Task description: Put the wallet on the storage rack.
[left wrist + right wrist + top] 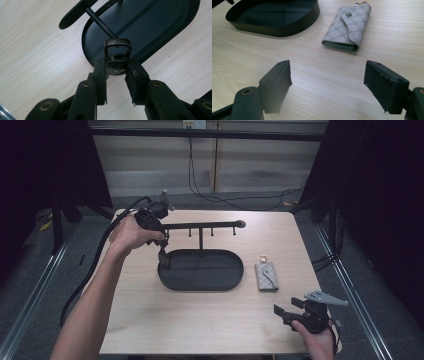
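My left gripper (163, 254) points down over the left end of a black oval tray (220, 282), under the stand's hook bar (205, 225). In the left gripper view its jaws (116, 65) are shut on a small dark fob with a brown rectangular loop (117, 46), held just above the tray's rim (86, 47). A grey patterned key pouch (266, 276) lies flat on the table right of the tray. My right gripper (281, 312) rests near the front right corner, open and holding nothing. In the right gripper view its jaws (328, 72) face the pouch (348, 25).
The tray carries a thin upright post (201, 240) and a horizontal bar with several short pegs. The wooden table (150, 320) has bare room in front of the tray. Cables (225, 197) run across the floor behind the table.
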A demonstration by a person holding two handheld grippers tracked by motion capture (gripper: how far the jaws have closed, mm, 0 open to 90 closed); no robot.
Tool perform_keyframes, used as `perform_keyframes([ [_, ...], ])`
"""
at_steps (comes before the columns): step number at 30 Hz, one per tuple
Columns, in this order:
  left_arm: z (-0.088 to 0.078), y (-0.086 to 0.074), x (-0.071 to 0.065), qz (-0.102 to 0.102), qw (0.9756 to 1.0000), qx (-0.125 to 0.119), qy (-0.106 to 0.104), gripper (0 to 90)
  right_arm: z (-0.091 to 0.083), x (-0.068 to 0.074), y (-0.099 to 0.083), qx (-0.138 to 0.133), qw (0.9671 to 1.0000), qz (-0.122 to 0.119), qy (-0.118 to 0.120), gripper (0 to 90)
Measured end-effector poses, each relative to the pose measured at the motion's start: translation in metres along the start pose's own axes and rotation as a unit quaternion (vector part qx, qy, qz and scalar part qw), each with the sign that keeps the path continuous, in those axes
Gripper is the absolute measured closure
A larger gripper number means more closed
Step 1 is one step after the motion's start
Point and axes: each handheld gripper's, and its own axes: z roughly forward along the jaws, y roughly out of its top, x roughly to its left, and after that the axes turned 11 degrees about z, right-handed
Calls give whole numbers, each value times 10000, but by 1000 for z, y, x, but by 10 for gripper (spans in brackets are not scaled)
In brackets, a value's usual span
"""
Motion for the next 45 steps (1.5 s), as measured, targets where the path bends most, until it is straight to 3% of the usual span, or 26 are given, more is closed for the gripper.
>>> perform_keyframes([
  [8,7,7,4,-261,9996,-44,9,711,0,0,0,-7,10000,-5,10,215],
  [12,9,11,4,-331,9993,7,166,711,0,0,0,10,10000,-10,12,215],
  [21,12,14,7,-466,9988,-56,106,710,0,0,0,15,10000,-16,18,216],
  [29,15,14,7,-544,9981,-201,193,702,0,-1,0,9,10000,-23,14,216],
  [32,10,13,6,-506,9975,-420,263,632,0,0,0,16,10000,-30,13,216],
  [38,3,3,5,-525,9959,-714,201,459,0,0,0,12,10000,-32,7,216],
  [42,3,-10,9,-643,9931,-970,176,353,0,0,0,10,10000,-31,4,215],
  [45,3,-18,6,-468,9923,-1118,235,353,1,0,0,20,10000,-31,2,216],
])
